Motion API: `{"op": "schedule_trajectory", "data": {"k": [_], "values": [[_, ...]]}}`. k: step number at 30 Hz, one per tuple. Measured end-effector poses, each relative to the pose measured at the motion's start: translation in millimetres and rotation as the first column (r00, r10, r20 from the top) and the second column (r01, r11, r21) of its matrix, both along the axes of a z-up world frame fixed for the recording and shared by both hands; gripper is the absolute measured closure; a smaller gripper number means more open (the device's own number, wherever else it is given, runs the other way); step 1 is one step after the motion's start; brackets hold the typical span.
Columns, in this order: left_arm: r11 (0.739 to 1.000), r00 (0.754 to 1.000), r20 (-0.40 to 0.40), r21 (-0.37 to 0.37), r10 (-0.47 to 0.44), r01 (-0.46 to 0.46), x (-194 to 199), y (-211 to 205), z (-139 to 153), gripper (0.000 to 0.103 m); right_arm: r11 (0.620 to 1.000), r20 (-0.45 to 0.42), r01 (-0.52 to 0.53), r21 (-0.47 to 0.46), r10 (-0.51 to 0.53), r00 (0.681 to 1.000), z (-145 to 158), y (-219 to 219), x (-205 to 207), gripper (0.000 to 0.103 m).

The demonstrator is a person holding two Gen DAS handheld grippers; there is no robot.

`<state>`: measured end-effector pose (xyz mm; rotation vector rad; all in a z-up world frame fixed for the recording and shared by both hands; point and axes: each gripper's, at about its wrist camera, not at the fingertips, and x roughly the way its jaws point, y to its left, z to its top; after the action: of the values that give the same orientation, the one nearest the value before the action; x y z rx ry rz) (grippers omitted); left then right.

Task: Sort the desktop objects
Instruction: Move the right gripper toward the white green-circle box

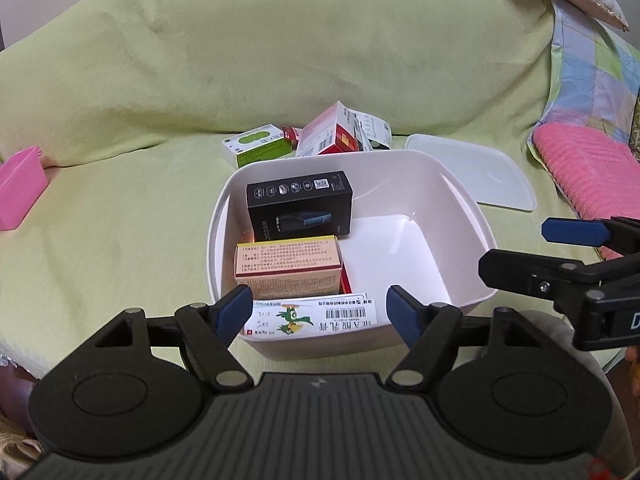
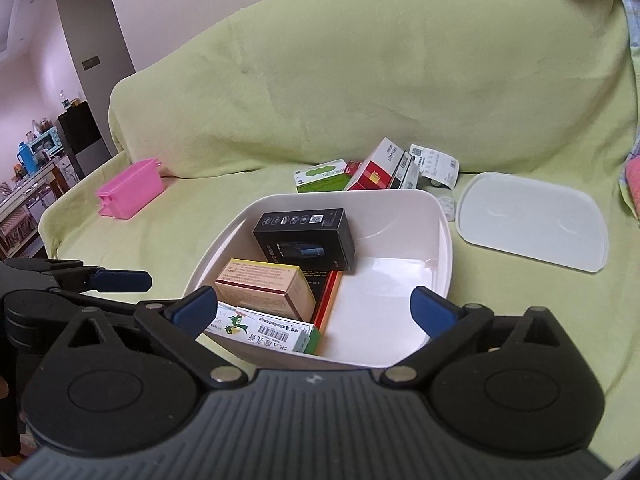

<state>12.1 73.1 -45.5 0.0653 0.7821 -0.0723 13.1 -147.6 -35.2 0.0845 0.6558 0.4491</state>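
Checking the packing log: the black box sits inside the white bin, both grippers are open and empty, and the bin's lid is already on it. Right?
Not quite: the lid is off, lying on the green cover to the right of the white bin, as the right wrist view shows. The black box is inside the bin, and the left gripper and right gripper are open and empty.

A white bin (image 2: 442,240) is sitting on a pale green blanket (image 2: 360,80), holding a black box (image 2: 306,240) and a tan box (image 2: 264,286); a pink box (image 2: 130,190) is lying apart.
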Motion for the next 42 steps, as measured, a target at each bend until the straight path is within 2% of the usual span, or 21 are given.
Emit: {"op": "schedule_trajectory", "data": {"k": [10,23,29,36,42], "values": [[1.000,1.000,-0.005,0.003,0.004,-0.004,-3,2,-2,0.025,0.998,0.033,-0.003,-0.059,0.005,0.999,2,5,-9,0.001],[1.000,0.999,-0.039,-0.010,0.019,-0.020,13,16,-17,0.025,0.997,-0.024,-0.018,-0.081,0.016,1.000,-21,7,10,0.001],[1.000,1.000,-0.003,0.000,0.006,-0.006,18,27,-19,0.025,0.992,-0.028,-0.039,-0.120,0.036,0.999,-32,14,26,0.001],[0.998,0.998,0.062,0.067,0.007,-0.011,44,52,-7,0.025,0.974,-0.014,-0.116,-0.196,0.115,0.993,-31,18,64,0.001],[0.994,0.997,0.071,0.111,-0.017,0.009,91,78,1,0.025,0.953,-0.001,-0.225,-0.203,0.229,0.973,-15,23,124,0.001]]}}
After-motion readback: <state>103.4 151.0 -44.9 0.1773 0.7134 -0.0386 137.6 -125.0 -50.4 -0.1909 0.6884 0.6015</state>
